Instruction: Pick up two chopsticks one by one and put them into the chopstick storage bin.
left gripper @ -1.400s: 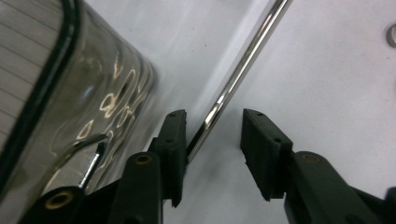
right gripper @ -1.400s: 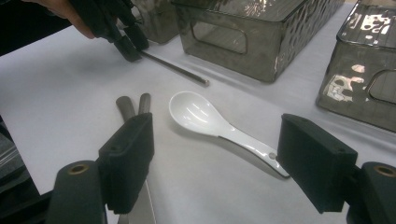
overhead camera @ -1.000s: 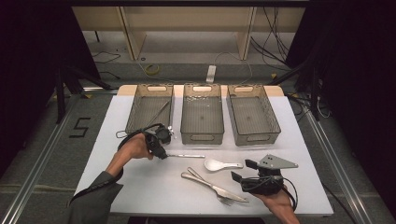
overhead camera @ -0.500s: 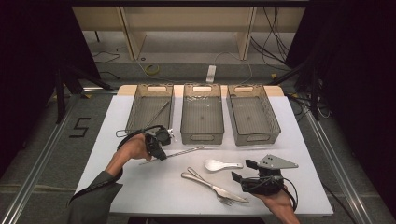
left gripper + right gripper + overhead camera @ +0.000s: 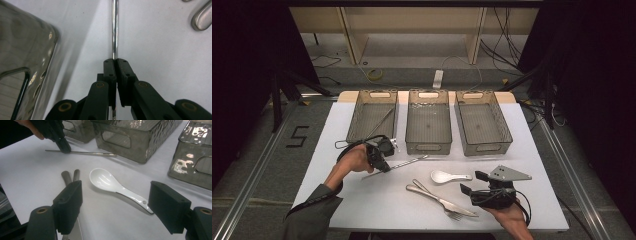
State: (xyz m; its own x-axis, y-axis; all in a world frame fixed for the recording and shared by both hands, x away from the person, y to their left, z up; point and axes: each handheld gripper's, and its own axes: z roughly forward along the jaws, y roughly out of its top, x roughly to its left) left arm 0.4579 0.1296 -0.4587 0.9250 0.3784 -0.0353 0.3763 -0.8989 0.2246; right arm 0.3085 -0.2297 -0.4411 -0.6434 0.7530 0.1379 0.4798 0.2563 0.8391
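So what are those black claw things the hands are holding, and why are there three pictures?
Those are grippers, like big tongs a person squeezes. One picture looks down from above the white table. The other two come from little cameras riding on each gripper. The left gripper has just pinched shut on a thin metal stick, maybe a chopstick. The right gripper is open and holds nothing; a white spoon lies in front of it. A knife and a fork lie there too. Three see-through bins stand at the back, and the left one has another stick inside.
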